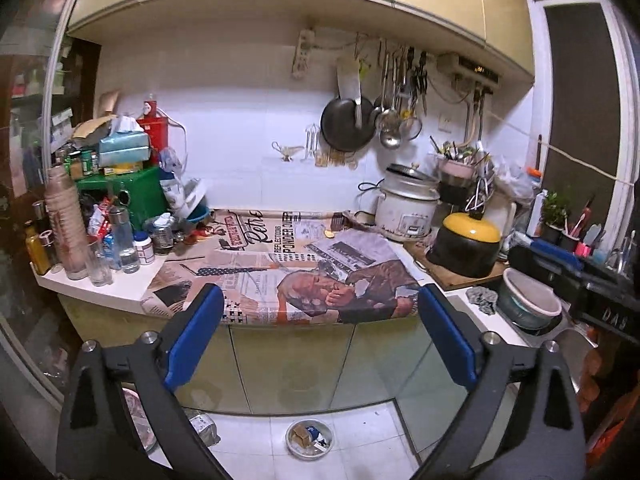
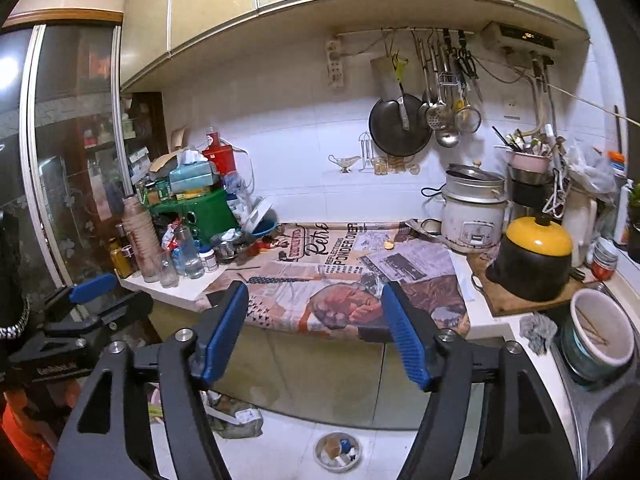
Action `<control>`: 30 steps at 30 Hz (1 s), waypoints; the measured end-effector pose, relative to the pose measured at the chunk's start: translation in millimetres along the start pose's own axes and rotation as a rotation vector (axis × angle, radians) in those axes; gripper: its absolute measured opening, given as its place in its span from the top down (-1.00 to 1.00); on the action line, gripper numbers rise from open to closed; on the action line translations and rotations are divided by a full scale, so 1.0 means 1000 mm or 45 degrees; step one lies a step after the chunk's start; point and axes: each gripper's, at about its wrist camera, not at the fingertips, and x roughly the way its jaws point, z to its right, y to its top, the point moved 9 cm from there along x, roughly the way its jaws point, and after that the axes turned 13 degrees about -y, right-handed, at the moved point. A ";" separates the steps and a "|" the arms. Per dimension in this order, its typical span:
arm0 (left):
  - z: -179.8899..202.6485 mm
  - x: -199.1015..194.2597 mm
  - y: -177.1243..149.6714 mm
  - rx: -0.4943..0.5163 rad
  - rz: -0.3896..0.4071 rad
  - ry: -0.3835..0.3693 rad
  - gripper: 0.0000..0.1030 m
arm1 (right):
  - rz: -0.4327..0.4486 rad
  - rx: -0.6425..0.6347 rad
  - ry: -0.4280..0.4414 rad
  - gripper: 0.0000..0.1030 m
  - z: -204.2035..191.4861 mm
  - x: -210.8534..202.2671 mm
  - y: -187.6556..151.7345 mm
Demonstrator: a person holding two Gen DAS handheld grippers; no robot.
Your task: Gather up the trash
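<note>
Both grippers hang in the air in front of a kitchen counter, above the floor. My left gripper point(image 1: 320, 294) is open wide with nothing between its blue pads. My right gripper point(image 2: 315, 287) is open too and empty. On the white floor tiles below lies a small metal bowl point(image 1: 310, 440) point(image 2: 338, 451) holding scraps. Crumpled wrappers point(image 1: 202, 426) point(image 2: 240, 420) lie left of it by the cabinet base. A small yellowish scrap point(image 1: 329, 233) point(image 2: 389, 245) lies on the printed cloth point(image 1: 280, 264) point(image 2: 320, 268) that covers the counter.
Bottles, jars and a green box point(image 1: 128, 196) crowd the counter's left end. A rice cooker point(image 2: 472, 216) and a black pot with a yellow lid point(image 2: 534, 260) stand at the right. A bowl point(image 2: 600, 336) sits by the sink. A pan point(image 2: 400, 126) and utensils hang on the wall.
</note>
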 end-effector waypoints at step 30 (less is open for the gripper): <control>0.007 -0.067 -0.034 -0.007 -0.018 -0.025 -0.93 | 0.021 -0.046 -0.068 -0.93 -0.042 -0.065 -0.024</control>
